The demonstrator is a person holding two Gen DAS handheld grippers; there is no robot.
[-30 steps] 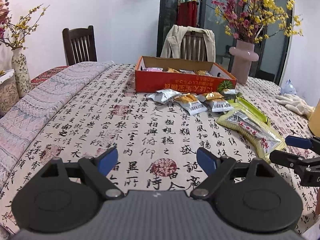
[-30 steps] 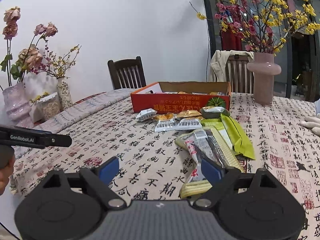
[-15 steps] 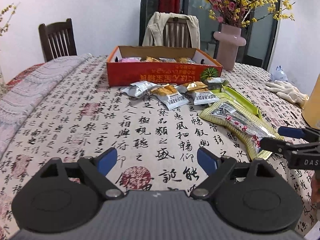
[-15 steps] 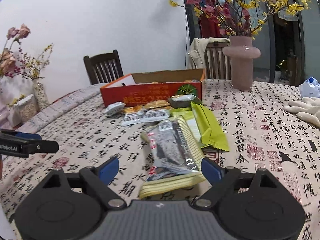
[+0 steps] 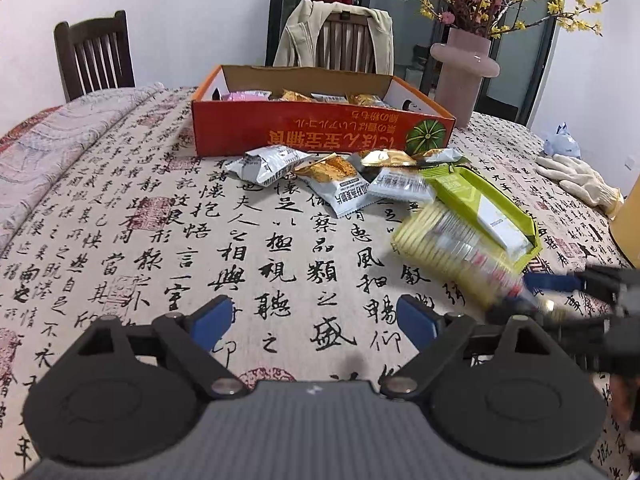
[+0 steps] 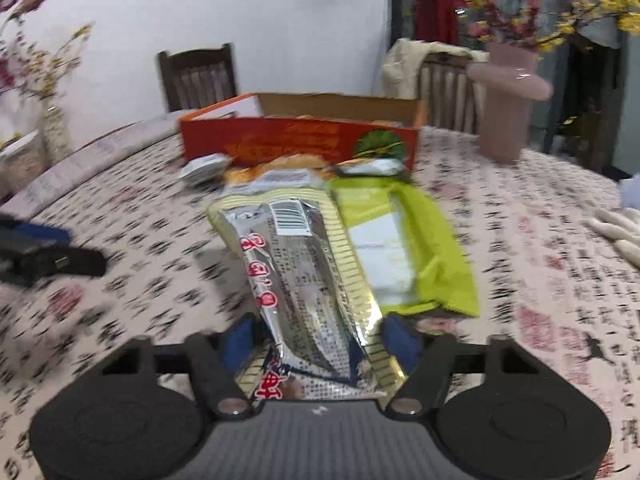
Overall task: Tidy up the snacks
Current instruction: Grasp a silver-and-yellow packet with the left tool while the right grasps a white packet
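Right now the right tongs [image 6: 320,340] have been closing w/ the silver-and-gold snack pack [image 6: 304,272] between them (contact unclear); left tongs [image 5: 312,320] gape wide, empty, over the surface [image 5: 160,216].

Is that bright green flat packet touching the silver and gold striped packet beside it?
Touching. In the right wrist view the silver and gold striped packet overlaps the bright green flat packet's left edge, with no tablecloth visible between them.

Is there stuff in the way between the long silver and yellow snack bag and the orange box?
Yes. The long silver and yellow snack bag lies between the right gripper's closing fingers. Between it and the open orange cardboard box sit small silver and orange snack packets, bunched against the box's front wall.
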